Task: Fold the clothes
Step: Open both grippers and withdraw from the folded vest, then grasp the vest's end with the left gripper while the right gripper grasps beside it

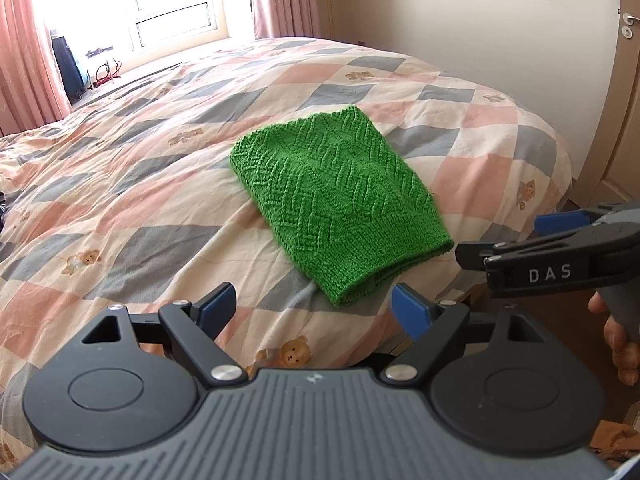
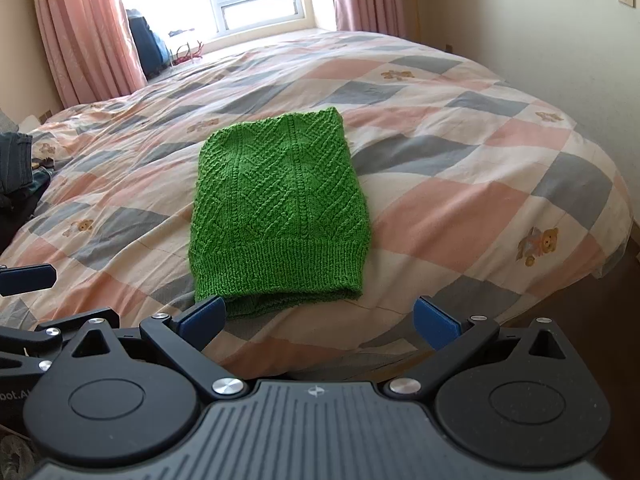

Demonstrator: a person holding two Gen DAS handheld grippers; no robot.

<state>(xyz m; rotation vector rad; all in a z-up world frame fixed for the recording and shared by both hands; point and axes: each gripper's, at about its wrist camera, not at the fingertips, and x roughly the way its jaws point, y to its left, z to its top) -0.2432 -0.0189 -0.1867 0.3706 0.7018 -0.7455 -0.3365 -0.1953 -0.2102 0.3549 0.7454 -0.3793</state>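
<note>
Far to the left of the left gripper (image 1: pixel 314 307), beyond the bed, pink curtains (image 1: pixel 28 60) hang beside a bright window (image 1: pixel 160 0), with a dark blue bag (image 1: pixel 68 64) on the sill under it. The left gripper itself hangs above the near edge of the bed with its two blue-tipped fingers (image 1: pixel 218 306) spread wide and nothing between them. Beneath it and stretching ahead lies the checked quilt of pink, grey and cream squares with small teddy bears (image 1: pixel 120 168).

Just ahead of the left gripper and slightly to its right, the folded bright green knitted garment with a zigzag pattern (image 1: pixel 340 200) lies flat on the quilt, its ribbed hem turned toward the gripper and free of both sets of fingers.

In the right wrist view the same garment sits straight ahead of the right gripper (image 2: pixel 320 316), a little left of its centre line; the left blue finger (image 2: pixel 202 316) overlaps the hem's near corner in the picture, though whether it touches cannot be told. The right gripper is also wide open and holds nothing. From the left wrist view its black body marked "DAS" enters at the right, gripped by a hand (image 1: pixel 616 344).

Further right stand the cream wall (image 1: pixel 480 28) and a wooden door with a metal handle (image 1: pixel 630 20).
</note>
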